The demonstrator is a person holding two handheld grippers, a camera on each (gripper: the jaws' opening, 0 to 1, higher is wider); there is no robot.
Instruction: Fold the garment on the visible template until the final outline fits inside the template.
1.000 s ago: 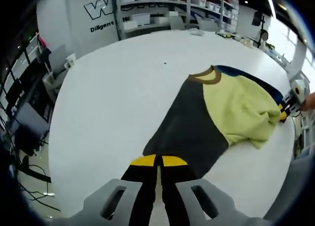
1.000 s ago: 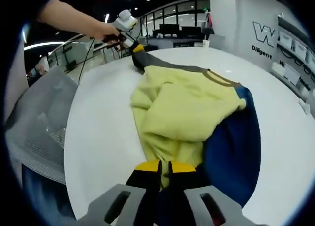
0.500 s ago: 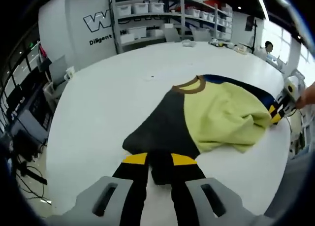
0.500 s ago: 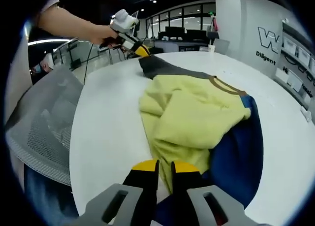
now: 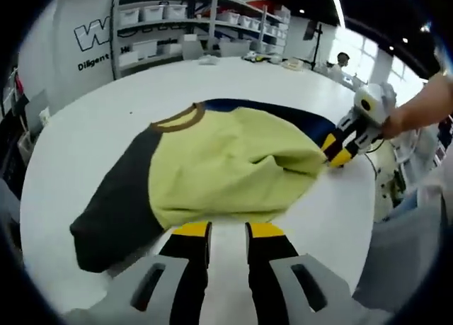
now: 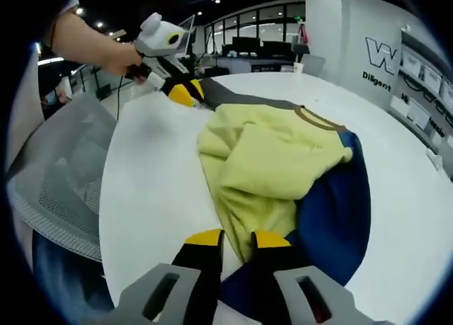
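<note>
The garment [image 5: 212, 162], a sweater with yellow-green body, one grey sleeve and one navy sleeve, lies bunched mid-worktop [image 5: 85, 105], not flat. In the left gripper view the left tongs [image 5: 228, 231] sit at 6 o'clock, slightly spread with bare worktop between the tips, holding nothing; the grey sleeve [image 5: 113, 212] lies at their 9 o'clock. The right tongs [image 6: 230, 238], at 6 o'clock in the right gripper view, pinch the navy cloth [image 6: 333, 204] at the sweater's near edge (cloth seems to pass between the tips). Judging by this, a fold is midway: body gathered over, sleeves out. No template outline is discernible. Next, the left tongs likely need to take the grey sleeve and lay it across the body.
</note>
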